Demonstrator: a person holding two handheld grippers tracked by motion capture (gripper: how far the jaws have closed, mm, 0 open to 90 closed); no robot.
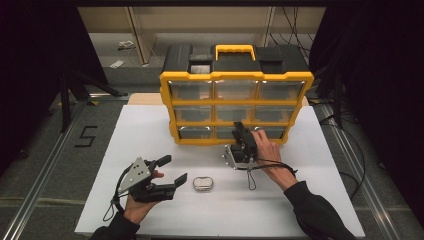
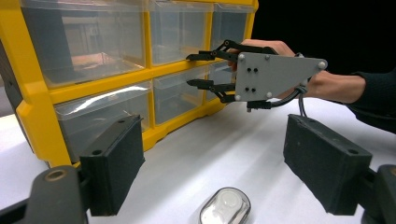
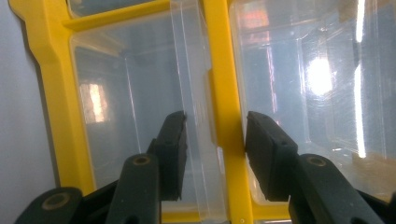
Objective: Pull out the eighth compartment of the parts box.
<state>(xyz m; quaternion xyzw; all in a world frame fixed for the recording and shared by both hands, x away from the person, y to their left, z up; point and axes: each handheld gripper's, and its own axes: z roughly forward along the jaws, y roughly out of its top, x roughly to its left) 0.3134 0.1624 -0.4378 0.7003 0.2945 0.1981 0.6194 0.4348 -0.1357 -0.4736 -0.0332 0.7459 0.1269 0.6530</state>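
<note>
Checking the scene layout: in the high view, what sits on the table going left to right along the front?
Left gripper, held open → small clear oval case on the white table → right gripper, its jaws up at the bottom row of the yellow drawer organizer.

white table [image 1: 150,130] on grey floor [image 1: 40,165], dark curtains at both sides.

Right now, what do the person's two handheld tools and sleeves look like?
The left tool is black, with two flat rectangular padded jaws on jointed links and a grey three-cornered plate on top. The right tool is also black, with thin linkage bars, its own grey bolted plate, and a black cable trailing in a loop. The person wears dark long sleeves.
</note>
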